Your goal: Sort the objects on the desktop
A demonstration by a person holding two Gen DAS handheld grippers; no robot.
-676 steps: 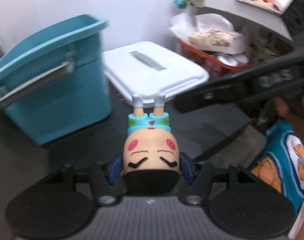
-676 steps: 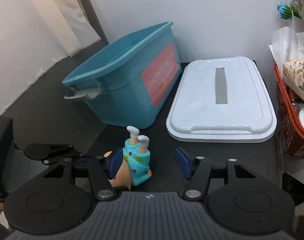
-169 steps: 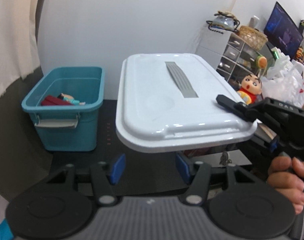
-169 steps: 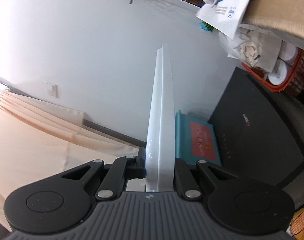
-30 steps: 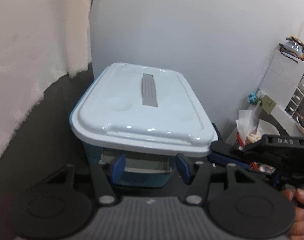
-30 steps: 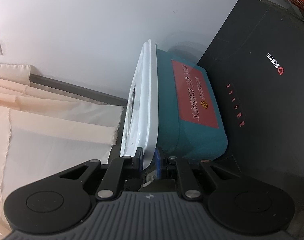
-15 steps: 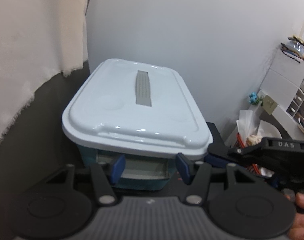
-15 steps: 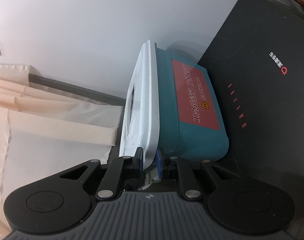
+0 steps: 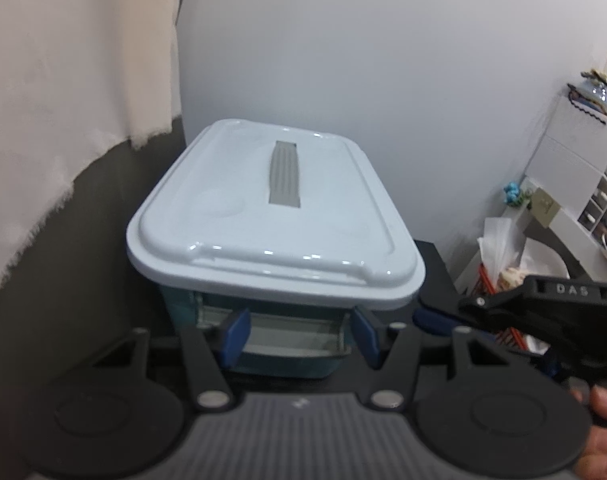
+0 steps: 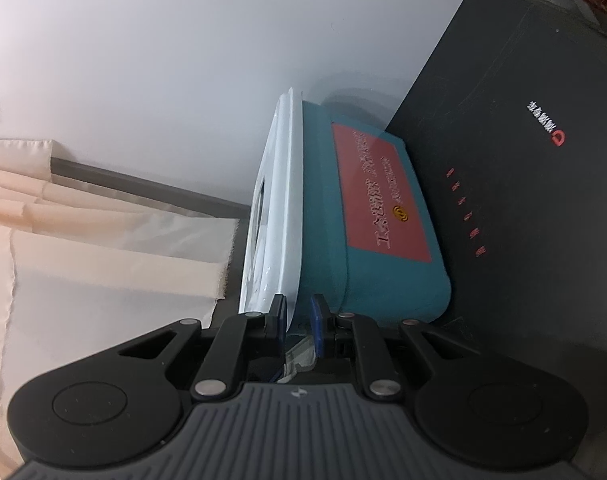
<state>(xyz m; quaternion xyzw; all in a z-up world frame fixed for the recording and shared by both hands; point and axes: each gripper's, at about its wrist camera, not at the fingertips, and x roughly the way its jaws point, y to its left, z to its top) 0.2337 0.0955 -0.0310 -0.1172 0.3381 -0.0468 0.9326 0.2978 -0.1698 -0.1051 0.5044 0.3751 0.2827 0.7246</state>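
Pinching lid [image 10: 279, 216] edge, right gripper [image 10: 297, 322] rolled sideways

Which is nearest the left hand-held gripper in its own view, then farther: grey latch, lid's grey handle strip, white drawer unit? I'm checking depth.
1. Grey latch, between the left hand-held gripper fingers, low centre.
2. Lid's grey handle strip, centre, on the white lid.
3. White drawer unit, far right.
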